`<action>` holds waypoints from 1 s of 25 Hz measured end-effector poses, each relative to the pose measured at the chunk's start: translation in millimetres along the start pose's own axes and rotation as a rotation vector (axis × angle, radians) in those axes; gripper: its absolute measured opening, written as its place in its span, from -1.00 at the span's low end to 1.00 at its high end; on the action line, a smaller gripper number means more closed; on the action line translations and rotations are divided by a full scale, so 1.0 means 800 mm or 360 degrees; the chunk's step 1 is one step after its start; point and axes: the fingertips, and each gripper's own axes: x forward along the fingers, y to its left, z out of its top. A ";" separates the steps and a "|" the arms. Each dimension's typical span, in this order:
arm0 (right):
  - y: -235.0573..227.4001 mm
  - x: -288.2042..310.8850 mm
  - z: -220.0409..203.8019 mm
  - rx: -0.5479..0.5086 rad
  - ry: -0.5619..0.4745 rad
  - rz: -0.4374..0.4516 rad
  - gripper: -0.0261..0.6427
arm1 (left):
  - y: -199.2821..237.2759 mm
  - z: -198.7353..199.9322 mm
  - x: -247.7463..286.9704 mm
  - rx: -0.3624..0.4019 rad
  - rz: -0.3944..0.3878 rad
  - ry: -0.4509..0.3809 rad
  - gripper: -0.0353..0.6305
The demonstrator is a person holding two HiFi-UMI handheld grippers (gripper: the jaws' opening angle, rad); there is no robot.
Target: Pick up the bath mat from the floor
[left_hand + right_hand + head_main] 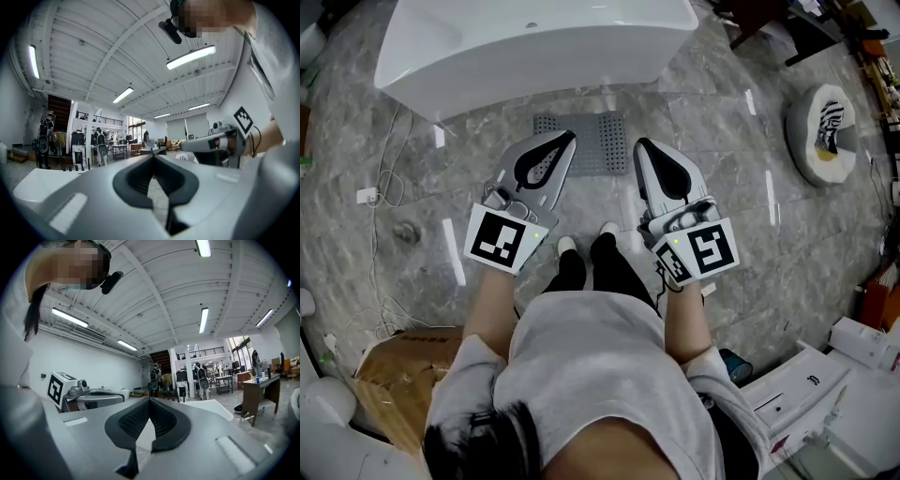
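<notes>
A grey dotted bath mat (592, 142) lies flat on the marble floor in front of the white bathtub (534, 42), partly hidden behind both grippers. My left gripper (565, 140) is held above the mat's left side, jaws shut and empty. The right gripper (641, 145) hangs over the mat's right edge, also shut with nothing in it. Both gripper views point level across the room, so the mat does not show there. In the left gripper view the shut tips (153, 157) meet, and the right gripper (187, 146) appears beside them. In the right gripper view the tips (149, 401) are closed too.
The person's feet (586, 246) stand just behind the mat. White cables (389, 187) trail on the floor at left. A cardboard box (394, 370) sits at lower left, a round white cushion (820, 136) at right, and white fixtures (825, 394) at lower right.
</notes>
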 end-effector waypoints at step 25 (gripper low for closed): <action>-0.160 0.101 0.021 -0.0015 -0.0011 0.0246 -0.92 | 0.061 0.009 0.158 0.0013 0.0265 0.0018 -0.89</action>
